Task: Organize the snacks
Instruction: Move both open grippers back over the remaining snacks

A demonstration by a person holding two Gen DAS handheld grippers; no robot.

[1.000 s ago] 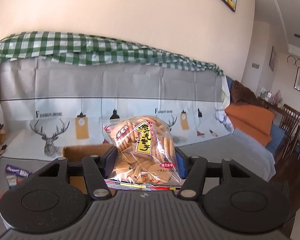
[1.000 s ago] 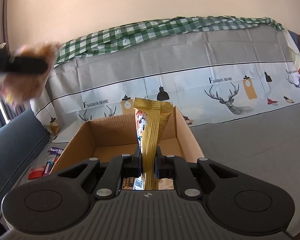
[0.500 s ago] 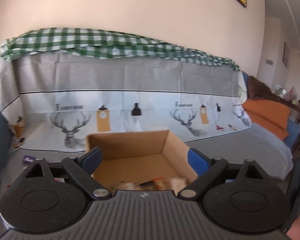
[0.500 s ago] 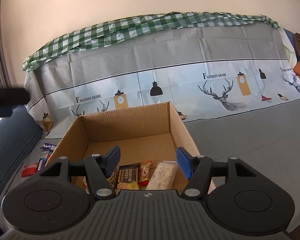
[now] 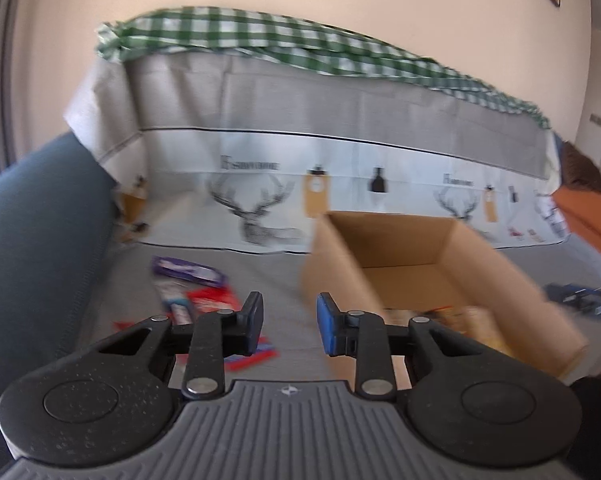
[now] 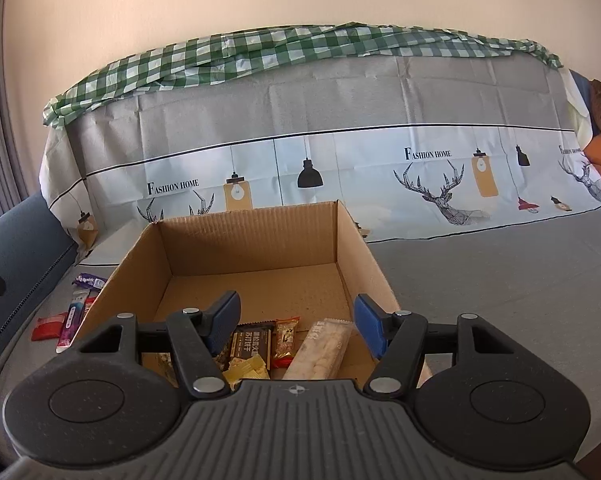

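An open cardboard box (image 6: 252, 236) stands on the grey sofa seat; it also shows in the left wrist view (image 5: 404, 236). Inside lie several snack packs, among them a dark bar (image 6: 250, 342), a small red pack (image 6: 285, 340) and a long pale pack (image 6: 324, 354). My right gripper (image 6: 296, 322) is open and empty above the box's near end. My left gripper (image 5: 289, 320) is open and empty, left of the box, above loose packs: a purple one (image 5: 186, 270) and a red one (image 5: 214, 298). The left view is blurred.
A sofa back under a printed deer cloth (image 6: 380, 168) and green check cloth (image 6: 260, 52) rises behind the box. A dark blue armrest (image 5: 40, 216) bounds the left side. Loose packs (image 6: 70, 318) lie left of the box. An orange cushion (image 5: 588, 216) sits far right.
Both grippers let go of their snack bags, which dropped into the box. The left gripper then swung left toward the loose packs and its jaws narrowed. The right gripper stays put.
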